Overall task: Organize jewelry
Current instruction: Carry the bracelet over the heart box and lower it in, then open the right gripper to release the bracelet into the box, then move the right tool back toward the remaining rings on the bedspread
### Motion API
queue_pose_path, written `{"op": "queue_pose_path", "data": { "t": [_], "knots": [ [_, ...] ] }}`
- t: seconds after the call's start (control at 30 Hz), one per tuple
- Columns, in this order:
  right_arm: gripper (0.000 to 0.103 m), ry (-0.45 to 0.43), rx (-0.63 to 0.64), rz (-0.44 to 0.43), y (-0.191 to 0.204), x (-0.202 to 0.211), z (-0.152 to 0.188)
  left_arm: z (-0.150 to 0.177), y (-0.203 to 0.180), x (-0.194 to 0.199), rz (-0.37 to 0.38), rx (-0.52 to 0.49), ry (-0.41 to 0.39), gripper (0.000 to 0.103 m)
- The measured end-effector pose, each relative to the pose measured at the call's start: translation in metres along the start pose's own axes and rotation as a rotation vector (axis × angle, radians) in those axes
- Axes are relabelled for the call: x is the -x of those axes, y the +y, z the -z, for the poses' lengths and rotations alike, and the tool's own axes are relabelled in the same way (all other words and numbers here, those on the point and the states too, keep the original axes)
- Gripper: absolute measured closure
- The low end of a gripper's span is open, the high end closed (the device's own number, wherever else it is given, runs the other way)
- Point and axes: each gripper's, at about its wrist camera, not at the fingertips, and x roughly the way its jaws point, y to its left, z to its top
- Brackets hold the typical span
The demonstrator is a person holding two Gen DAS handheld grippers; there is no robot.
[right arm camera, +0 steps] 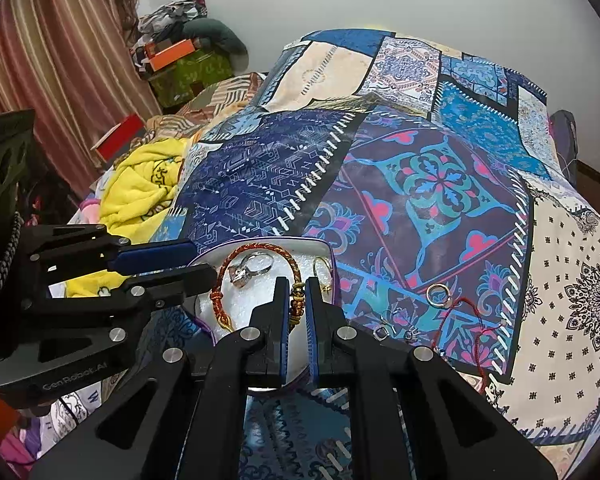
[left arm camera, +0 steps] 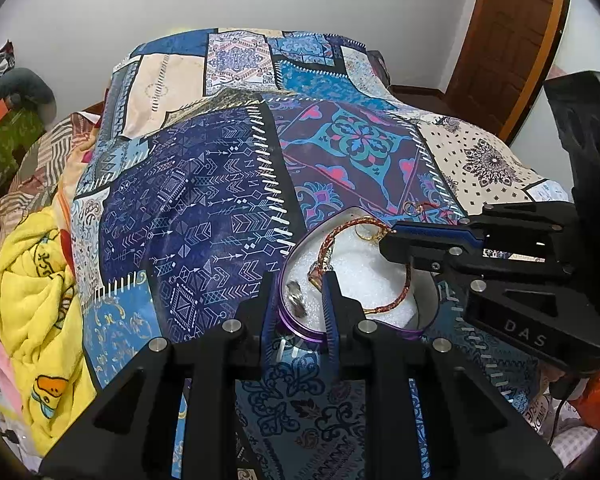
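A heart-shaped purple box [left arm camera: 300, 330] with white foam lining sits on the patchwork bedspread; its rim also shows in the right wrist view [right arm camera: 324, 246]. Inside lie a braided red-gold bracelet [right arm camera: 256, 249], a silver stone ring [right arm camera: 246, 270] and a gold hoop [right arm camera: 322, 266]. My left gripper [left arm camera: 298, 300] straddles the box's near rim, jaws apart around the wall. My right gripper [right arm camera: 298, 300] is nearly closed on the bracelet's beaded clasp [right arm camera: 297, 305] over the foam. A gold ring [right arm camera: 438, 295] and a red string bracelet [right arm camera: 466, 320] lie on the bedspread to the right.
Two small stud earrings [right arm camera: 381, 333] lie near the red string. A yellow blanket [left arm camera: 36, 300] is heaped at the bed's left. Boxes and clothes [right arm camera: 180, 60] are piled by the curtain. A wooden door [left arm camera: 508, 40] stands at the back right.
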Motion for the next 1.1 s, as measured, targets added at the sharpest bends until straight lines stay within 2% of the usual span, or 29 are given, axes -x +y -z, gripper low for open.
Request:
{"op": "queue_pose_path", "data": {
  "t": [0.07,0.13,0.2,0.5,0.73,1.1],
  "knots": [
    [0.087,0.005,0.000,0.003,-0.001,0.001,0.000,0.000,0.000,0.001,-0.006,0.000,0.000,0.078],
    [0.074,-0.002,-0.004,0.005,-0.002,0.004,-0.001,0.000,0.000,0.004,-0.011,0.003,-0.008,0.073],
    [0.069,-0.020,-0.003,0.015,-0.002,0.010,0.000,-0.001,0.001,0.009,-0.018,0.007,-0.020,0.070],
    [0.069,-0.067,0.001,0.060,-0.007,0.033,0.000,-0.009,-0.003,0.030,-0.037,0.012,-0.065,0.069],
    [0.069,-0.101,-0.005,0.094,-0.017,0.054,0.003,-0.016,-0.021,0.039,-0.030,-0.009,-0.094,0.069],
    [0.069,-0.111,-0.061,0.157,-0.061,0.076,0.020,-0.030,-0.069,0.019,0.025,-0.074,-0.067,0.068]
  ]
}}
